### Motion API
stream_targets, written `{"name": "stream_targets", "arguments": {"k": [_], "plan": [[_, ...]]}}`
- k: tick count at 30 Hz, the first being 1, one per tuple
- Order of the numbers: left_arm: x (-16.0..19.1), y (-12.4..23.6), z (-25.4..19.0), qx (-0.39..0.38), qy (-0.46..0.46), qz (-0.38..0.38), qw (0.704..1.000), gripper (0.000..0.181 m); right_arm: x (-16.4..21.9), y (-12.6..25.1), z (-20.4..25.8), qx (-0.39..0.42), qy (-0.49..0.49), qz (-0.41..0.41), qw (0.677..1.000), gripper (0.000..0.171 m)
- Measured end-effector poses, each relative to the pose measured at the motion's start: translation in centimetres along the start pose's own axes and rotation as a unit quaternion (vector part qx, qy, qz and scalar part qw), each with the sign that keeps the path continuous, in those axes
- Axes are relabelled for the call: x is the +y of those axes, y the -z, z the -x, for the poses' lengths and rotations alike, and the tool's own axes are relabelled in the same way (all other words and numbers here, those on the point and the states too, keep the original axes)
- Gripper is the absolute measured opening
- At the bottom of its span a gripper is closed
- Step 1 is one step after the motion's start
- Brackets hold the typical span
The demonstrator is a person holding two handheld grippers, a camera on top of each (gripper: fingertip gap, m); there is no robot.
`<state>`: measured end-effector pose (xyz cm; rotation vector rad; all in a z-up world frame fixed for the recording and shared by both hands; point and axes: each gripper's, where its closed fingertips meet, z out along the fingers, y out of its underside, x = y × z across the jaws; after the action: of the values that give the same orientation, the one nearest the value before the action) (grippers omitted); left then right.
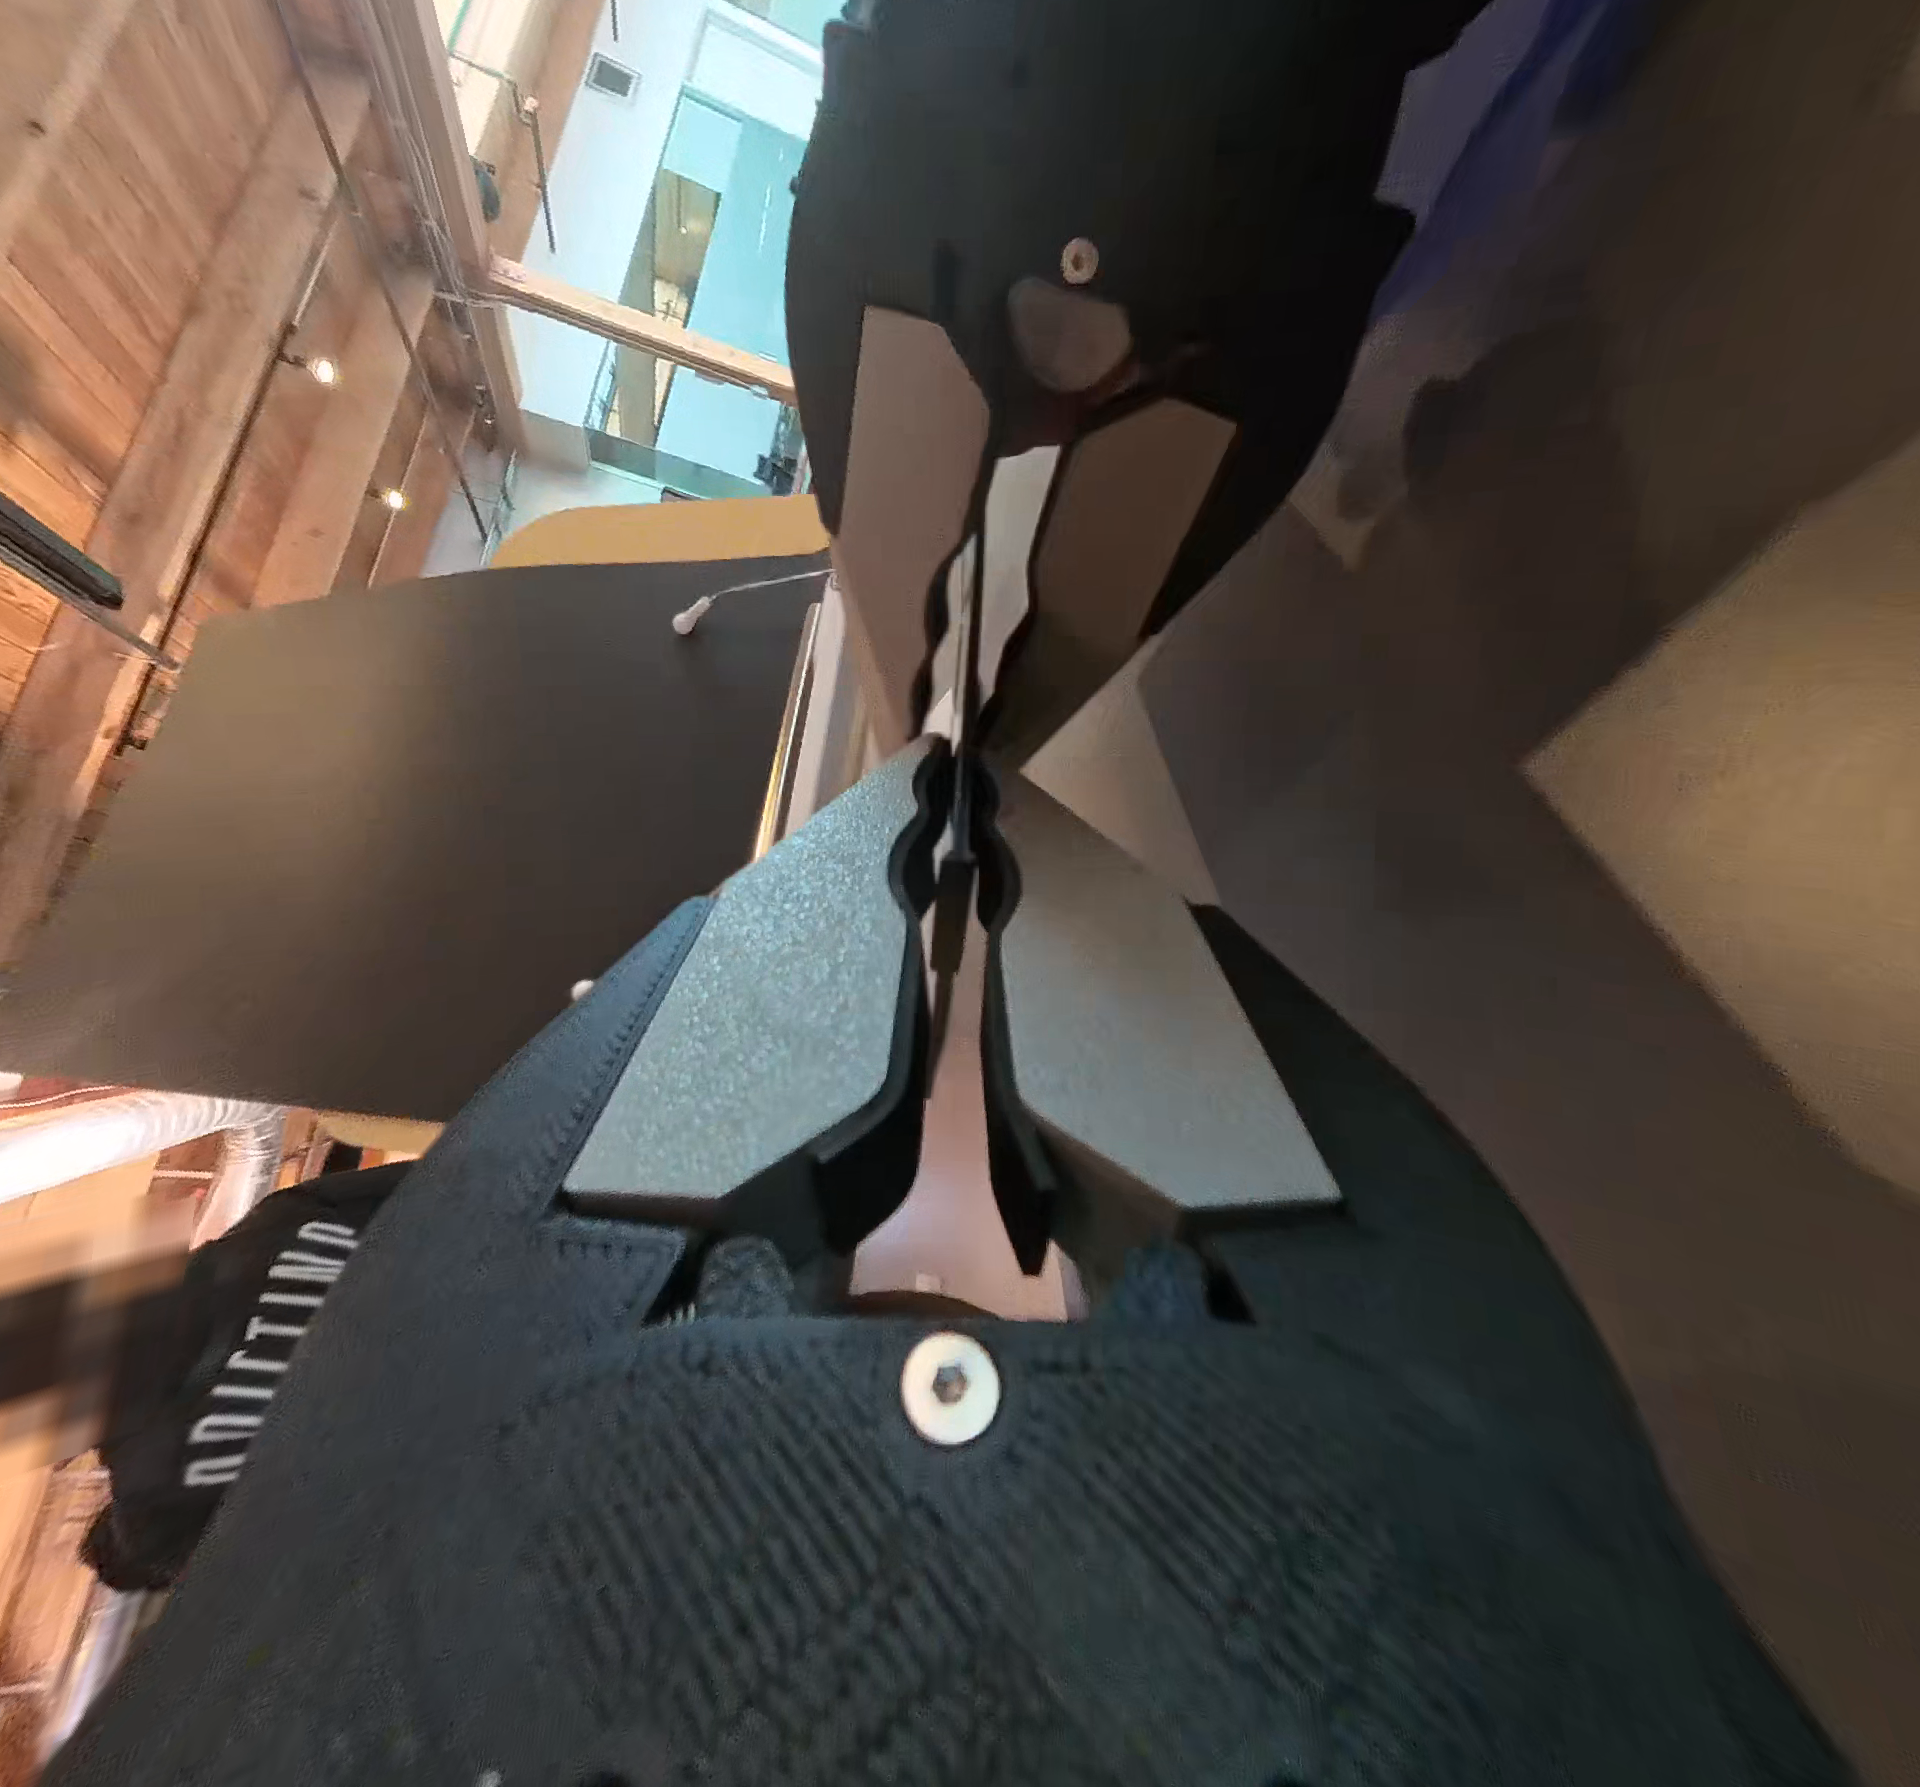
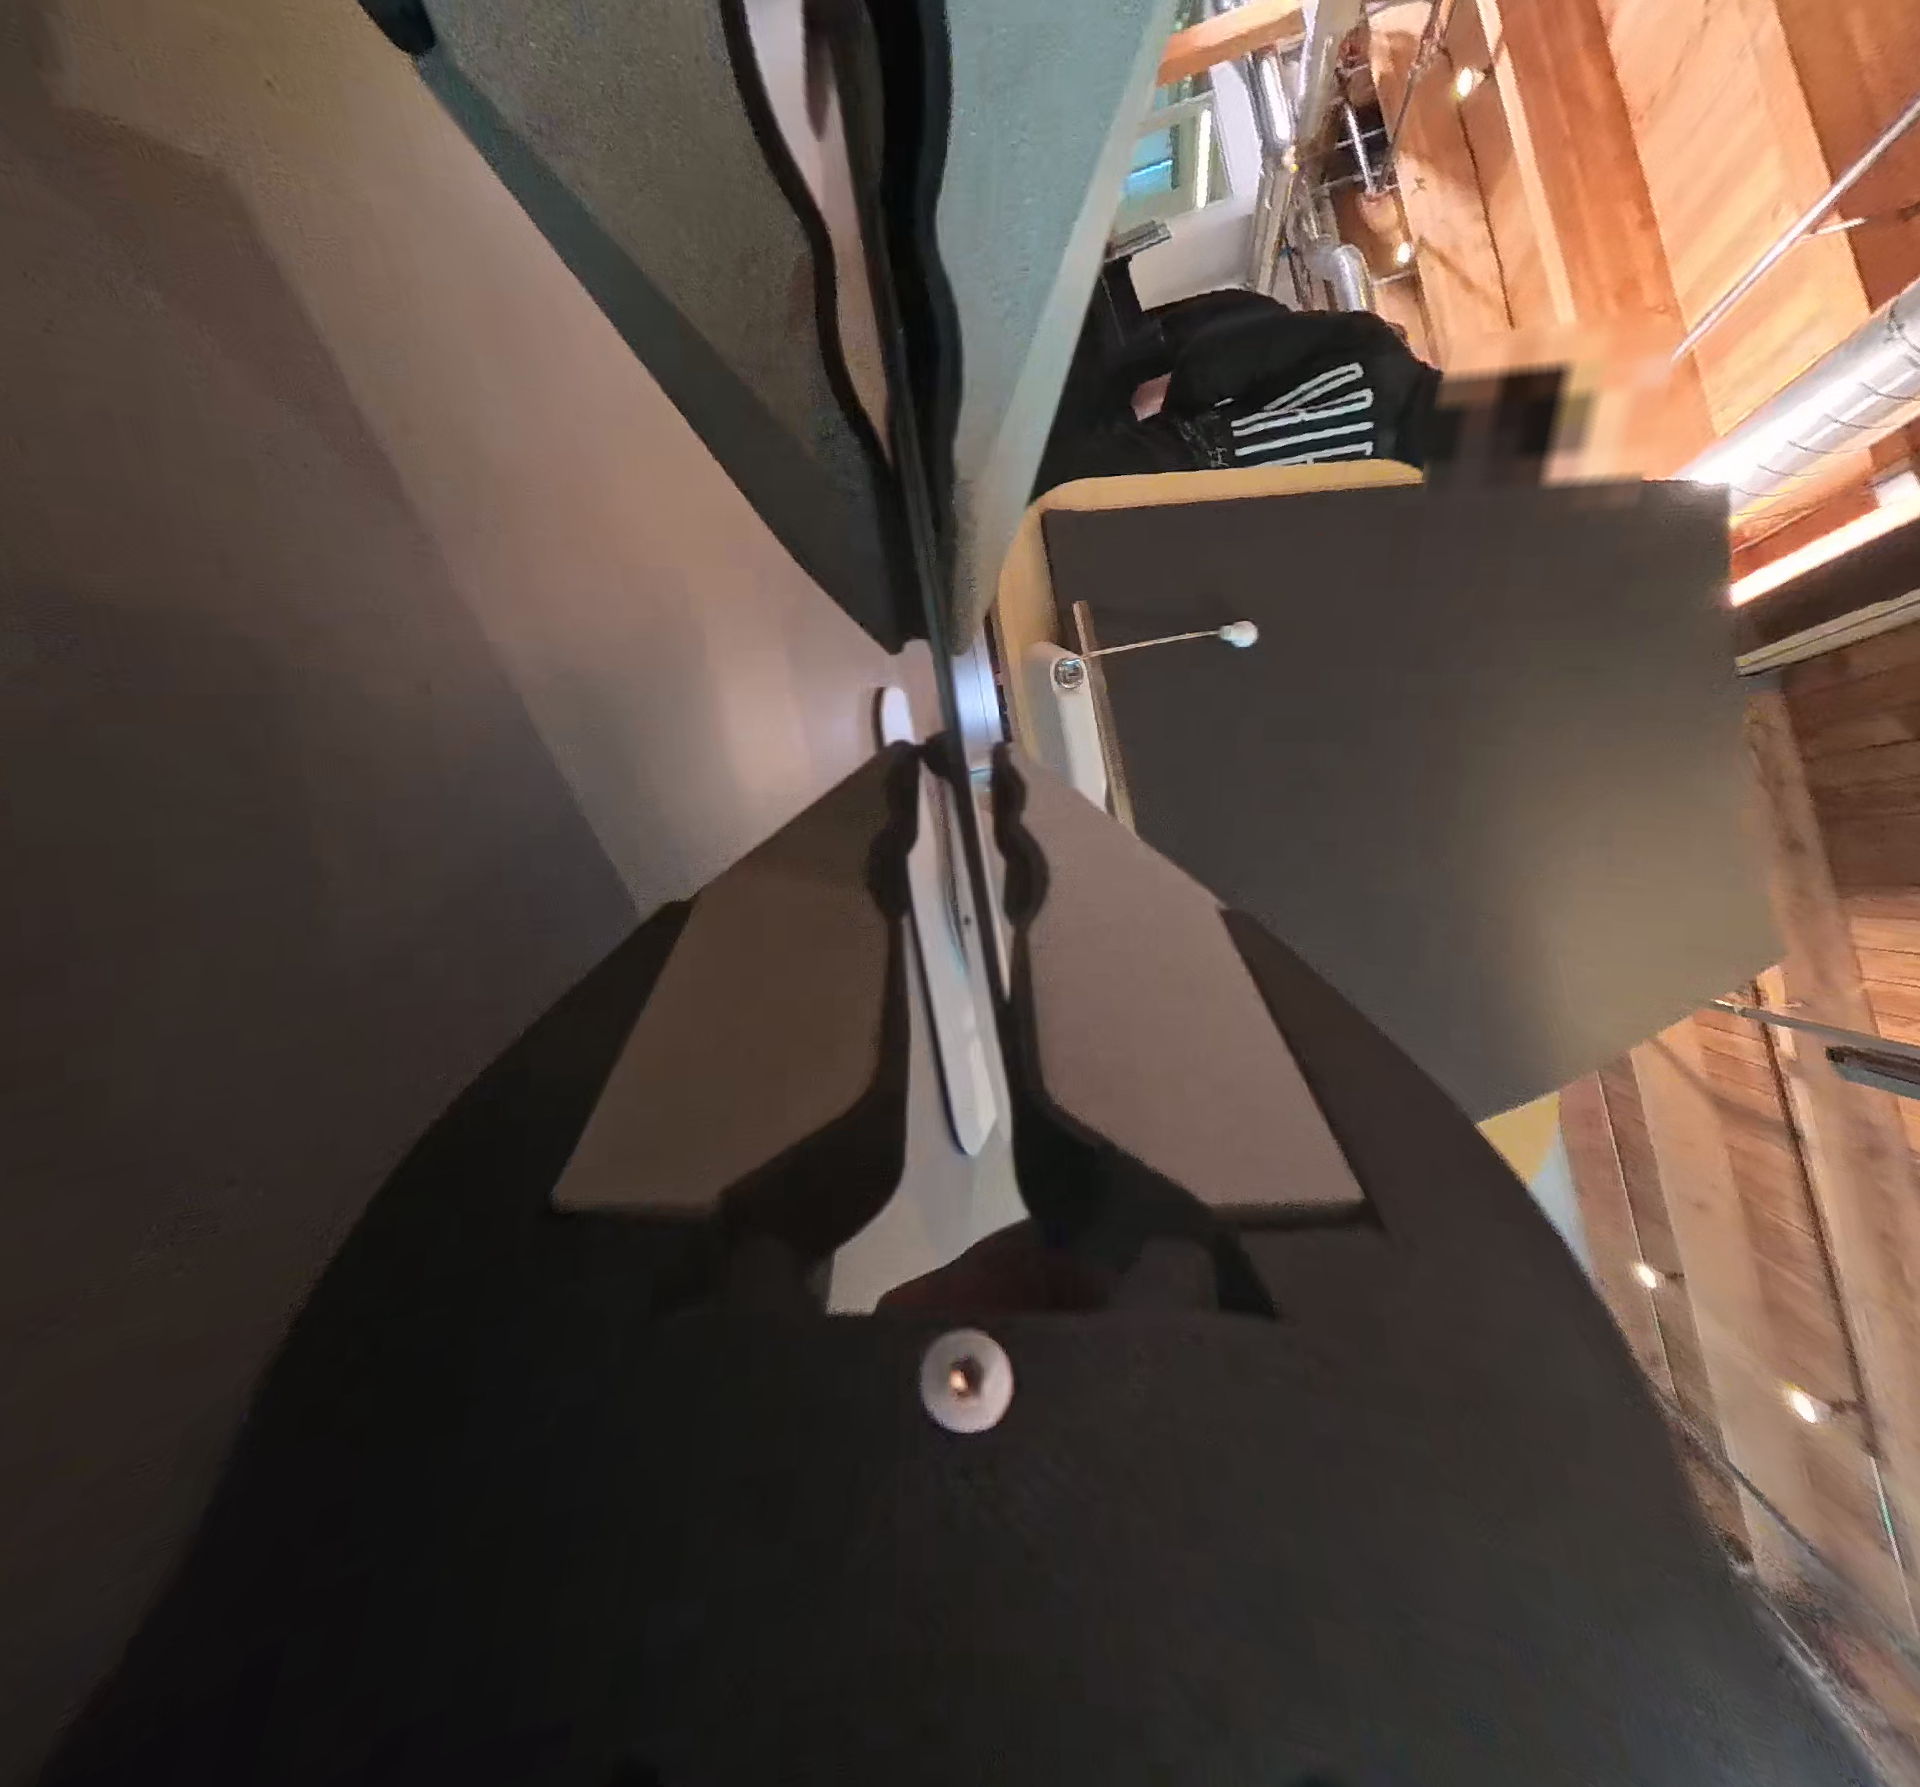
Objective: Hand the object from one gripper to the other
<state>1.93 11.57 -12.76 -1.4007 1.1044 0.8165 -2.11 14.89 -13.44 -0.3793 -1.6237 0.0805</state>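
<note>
A thin black strip [image 1: 968,615] runs edge-on between my two grippers, which face each other tip to tip. In the left wrist view, my left gripper [image 1: 958,771] is shut on its near end, where the strip has a thicker part. My right gripper [image 1: 961,714] reaches in from above with its jaws on either side of the strip. In the right wrist view, my right gripper [image 2: 956,761] shows a narrow gap on both sides of the strip [image 2: 948,688]. The left gripper [image 2: 935,631] is clamped on it farther off.
A black panel [image 1: 468,802] with a white-tipped pin [image 2: 1236,636] stands close beside the grippers. A person in a black hooded top [image 2: 1278,397] is behind it. A pale tabletop [image 2: 520,594] lies on the other side. Wooden ceiling planks [image 2: 1662,179] fill the background. The gap from one gripper's tips to the other's is roughly 5 centimetres.
</note>
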Motion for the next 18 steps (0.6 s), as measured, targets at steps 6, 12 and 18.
{"name": "stream_targets", "arguments": {"k": [6, 12, 18], "plan": [[0.6, 0.0, 1.5, -0.026, 0.099, -0.014, 0.995, 0.01, 0.5, -0.2, -1.1, 0.003, -0.021, 0.032, 0.999, 0.0], [4.1, 0.7, 4.3, -0.04, 0.285, -0.021, 0.958, 0.025, 5.0, 0.0, -4.0, 0.059, -0.116, 0.109, 0.986, 0.0], [9.2, 1.7, 6.0, -0.083, 0.323, 0.048, 0.941, 0.016, 3.8, 4.1, -7.7, 0.054, -0.321, 0.071, 0.943, 0.0]]}}
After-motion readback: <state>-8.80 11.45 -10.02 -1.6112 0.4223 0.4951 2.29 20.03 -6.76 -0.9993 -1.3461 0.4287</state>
